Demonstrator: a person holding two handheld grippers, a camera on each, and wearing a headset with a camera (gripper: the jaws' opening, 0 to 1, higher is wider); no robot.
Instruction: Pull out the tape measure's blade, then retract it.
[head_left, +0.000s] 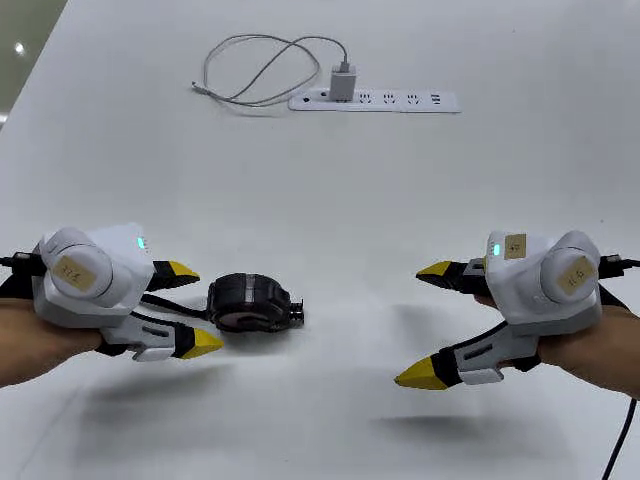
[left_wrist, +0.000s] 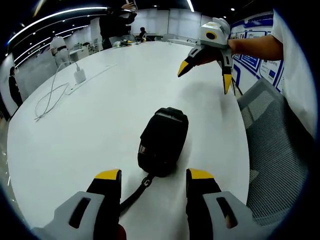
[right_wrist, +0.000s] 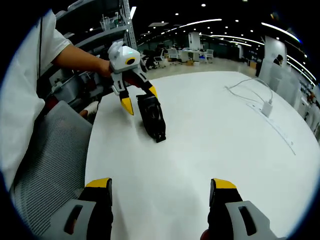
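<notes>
A black tape measure (head_left: 250, 303) lies on the white table, its blade end pointing right and a black wrist strap trailing left. My left gripper (head_left: 190, 307) is open just behind it, its yellow-tipped fingers apart and straddling the strap. From the left gripper view the tape measure (left_wrist: 163, 141) sits a little ahead of the open left gripper (left_wrist: 154, 175). My right gripper (head_left: 428, 325) hovers open well to the right, apart from the tape. In the right gripper view the tape measure (right_wrist: 151, 116) lies far ahead of the open right gripper (right_wrist: 160, 184).
A white power strip (head_left: 375, 99) with a charger and a coiled white cable (head_left: 255, 68) lies at the table's far side. A grey mesh chair (left_wrist: 272, 145) stands beside the table's near edge. Bare white tabletop stretches between the two grippers.
</notes>
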